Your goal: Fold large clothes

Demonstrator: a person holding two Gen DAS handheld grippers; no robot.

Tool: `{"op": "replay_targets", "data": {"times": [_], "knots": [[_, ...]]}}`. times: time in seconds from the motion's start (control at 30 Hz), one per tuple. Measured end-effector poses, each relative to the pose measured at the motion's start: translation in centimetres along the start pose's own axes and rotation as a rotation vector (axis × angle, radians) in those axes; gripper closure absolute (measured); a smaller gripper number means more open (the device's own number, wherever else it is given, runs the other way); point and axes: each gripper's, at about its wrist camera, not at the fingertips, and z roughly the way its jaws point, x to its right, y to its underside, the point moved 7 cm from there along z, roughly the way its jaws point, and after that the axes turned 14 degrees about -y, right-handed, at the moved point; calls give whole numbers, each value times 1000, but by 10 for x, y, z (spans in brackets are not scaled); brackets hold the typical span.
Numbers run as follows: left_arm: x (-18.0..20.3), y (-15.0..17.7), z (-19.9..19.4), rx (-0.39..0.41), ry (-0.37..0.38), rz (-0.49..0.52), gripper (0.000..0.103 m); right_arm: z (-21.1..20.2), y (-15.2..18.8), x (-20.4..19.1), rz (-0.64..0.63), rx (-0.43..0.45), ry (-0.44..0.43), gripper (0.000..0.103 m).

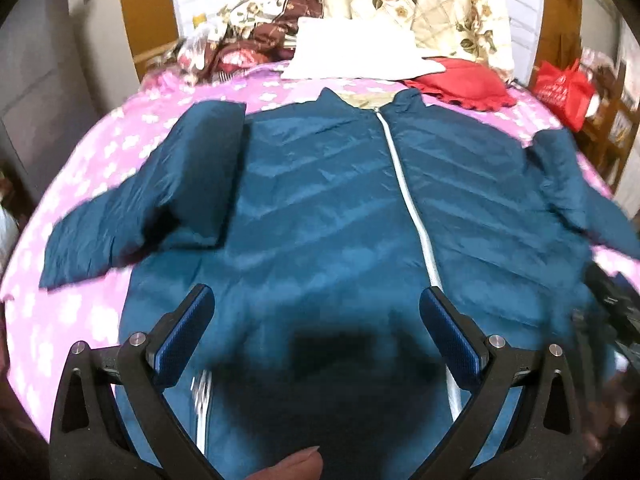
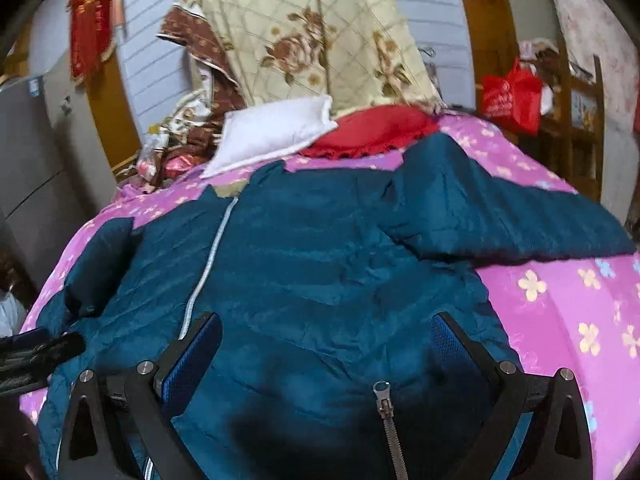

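lying flat, zipped teal jacket (image 1: 328, 200), sleeves spread.

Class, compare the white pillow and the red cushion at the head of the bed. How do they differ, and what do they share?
The white pillow is plain and roughly rectangular with flat seamed edges; the red cushion is rounder, with a frilled edge. The white pillow lies further to the left in both views, and its corner overlaps the red cushion. Both rest on the pink flowered bedspread, beyond the collar of the blue jacket.
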Motion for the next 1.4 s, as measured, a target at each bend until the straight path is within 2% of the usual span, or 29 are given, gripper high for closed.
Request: {"op": "replay_targets", "data": {"times": [0.13, 0.17, 0.23, 0.47, 0.6, 1.1, 1.23, 1.33, 1.4], "knots": [[3, 17, 40, -86, -27, -5, 0, 22, 15, 0, 4, -88, 1, 0], [3, 23, 51, -135, -22, -5, 0, 23, 20, -2, -3, -99, 3, 0], [5, 24, 57, -170, 15, -20, 0, 30, 27, -5, -22, -134, 13, 0], [8, 31, 63, -167, 2, -32, 0, 45, 41, 3, 1, -208, 28, 0], [7, 33, 64, -163, 25, -54, 0, 48, 46, 2, -8, -227, 38, 0], [6, 33, 64, -156, 16, -45, 0, 59, 58, 3, -57, -308, 51, 0], [7, 33, 63, -159, 24, -42, 0, 53, 56, 0, -77, -334, 27, 0], [6, 31, 59, -144, 40, -51, 0, 17, 42, -11, -120, -257, 2, 1], [0, 26, 46, -93, 41, -84, 0, -17, 34, -19, -190, -165, -17, 0]]}}
